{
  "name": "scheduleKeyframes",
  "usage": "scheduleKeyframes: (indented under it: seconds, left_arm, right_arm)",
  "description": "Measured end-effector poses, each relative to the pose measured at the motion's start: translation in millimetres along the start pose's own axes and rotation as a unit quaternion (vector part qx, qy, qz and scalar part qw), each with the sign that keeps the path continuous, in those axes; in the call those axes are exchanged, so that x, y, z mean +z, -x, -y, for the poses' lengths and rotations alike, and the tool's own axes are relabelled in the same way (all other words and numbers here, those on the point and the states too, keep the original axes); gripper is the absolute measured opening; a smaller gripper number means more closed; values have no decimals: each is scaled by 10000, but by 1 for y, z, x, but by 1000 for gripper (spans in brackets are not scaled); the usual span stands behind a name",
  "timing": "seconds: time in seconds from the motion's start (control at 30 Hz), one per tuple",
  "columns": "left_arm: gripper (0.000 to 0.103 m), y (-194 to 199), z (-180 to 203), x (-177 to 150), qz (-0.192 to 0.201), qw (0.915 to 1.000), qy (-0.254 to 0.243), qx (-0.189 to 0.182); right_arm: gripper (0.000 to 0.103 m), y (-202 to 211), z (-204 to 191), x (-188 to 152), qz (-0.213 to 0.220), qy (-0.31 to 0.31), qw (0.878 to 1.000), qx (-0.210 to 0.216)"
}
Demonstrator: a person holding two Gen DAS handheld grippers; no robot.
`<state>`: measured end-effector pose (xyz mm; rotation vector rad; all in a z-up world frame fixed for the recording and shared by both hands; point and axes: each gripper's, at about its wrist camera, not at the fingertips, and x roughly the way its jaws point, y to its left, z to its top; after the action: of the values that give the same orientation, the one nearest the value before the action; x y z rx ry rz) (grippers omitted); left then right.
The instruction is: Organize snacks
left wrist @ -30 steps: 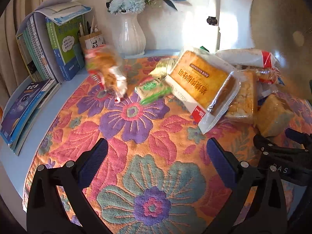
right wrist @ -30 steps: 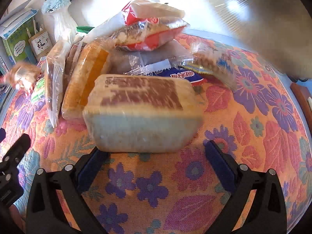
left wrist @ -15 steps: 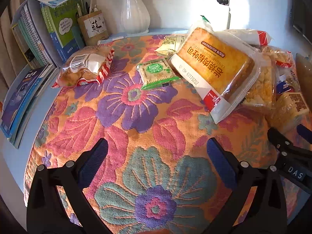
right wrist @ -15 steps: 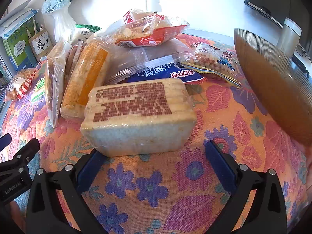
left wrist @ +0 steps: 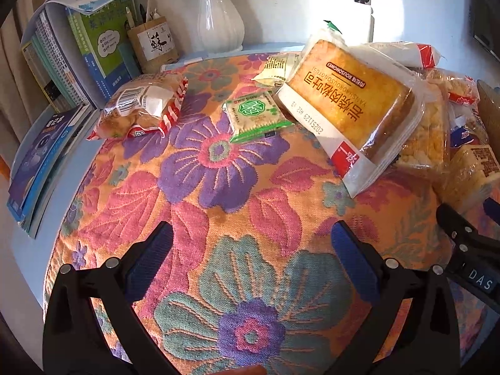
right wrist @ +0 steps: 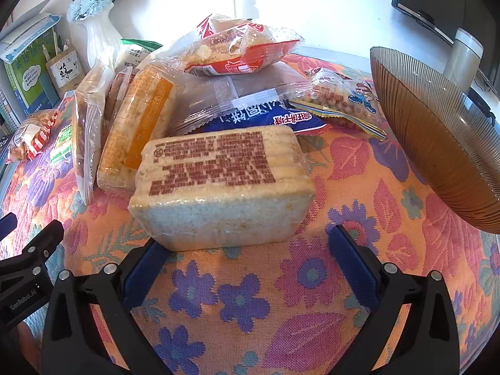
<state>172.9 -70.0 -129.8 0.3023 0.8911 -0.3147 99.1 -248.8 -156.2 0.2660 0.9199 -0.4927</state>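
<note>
Moved: red-striped snack bag [left wrist: 142, 107], blurred in the air a second ago, now lies on the floral cloth [left wrist: 218, 206] beside the books [left wrist: 72, 62].
Left gripper [left wrist: 250, 261]: jaws apart, over bare cloth, holding nothing.
Right gripper [right wrist: 247, 261]: jaws apart, just short of the pale cake block [right wrist: 222, 187], not touching it.
Left view only: green cracker packet [left wrist: 254, 115], orange cake pack [left wrist: 353, 106] leaning on the snack pile.
Right view only: ribbed brown bowl [right wrist: 437, 143], tilted, at the bench's right side.
</note>
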Motion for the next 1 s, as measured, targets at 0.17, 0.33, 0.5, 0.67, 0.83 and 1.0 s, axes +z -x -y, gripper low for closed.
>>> scheduleKeyframes:
  seconds: [0.17, 0.33, 0.5, 0.67, 0.83, 1.0]
  left_arm:
    - [100, 2, 0, -1, 48, 10000, -16, -55]
    - [100, 8, 1, -6, 28, 9998, -69, -174]
    - [100, 32, -6, -27, 97, 9988, 9, -475]
    - [100, 69, -20, -43, 448, 9975, 107, -534]
    - [100, 112, -41, -46, 895, 9937, 320, -597]
    - [100, 151, -55, -47, 1388, 9888, 352, -424]
  right_arm:
    - [98, 7, -2, -3, -371, 55, 9993, 19]
    - [98, 19, -3, -20, -386, 72, 9991, 125]
    - [98, 42, -7, -40, -366, 196, 9991, -51]
    - [98, 95, -25, -52, 465, 527, 9969, -366]
    - [98, 143, -38, -54, 1299, 756, 9875, -474]
    - [98, 171, -44, -58, 1785, 864, 9790, -466]
